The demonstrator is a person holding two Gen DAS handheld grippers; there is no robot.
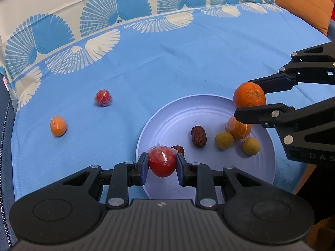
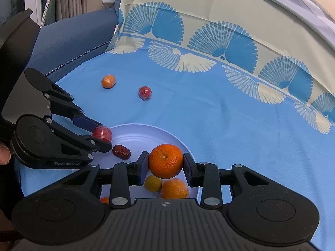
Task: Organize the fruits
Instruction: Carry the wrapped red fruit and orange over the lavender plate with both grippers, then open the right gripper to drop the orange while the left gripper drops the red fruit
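Fruits are lying partly on the white plate (image 1: pixel 209 113) and partly on the blue cloth (image 1: pixel 167 73) covering the surface. We are holding a wrapped red fruit (image 1: pixel 162 163) in the left hand-held gripper (image 1: pixel 162 164), its two blue pads clamped against the fruit's sides, above the plate's near rim. We are holding an orange (image 2: pixel 165 160) in the right hand-held gripper (image 2: pixel 165 165), its pads pressed against both sides, above the fruits on the plate.

On the plate we are seeing a dark red date (image 1: pixel 199 136), two yellow-green round fruits (image 1: pixel 224 140) (image 1: pixel 251 145) and a wrapped orange fruit (image 1: pixel 237 128) (partly hidden by the right gripper's finger). A second dark date (image 1: pixel 179 149) is showing just behind the held red fruit.

Two wrapped fruits are lying on the cloth, well apart from the plate: a small red one (image 1: pixel 103 97) and a small orange one (image 1: pixel 58 125).
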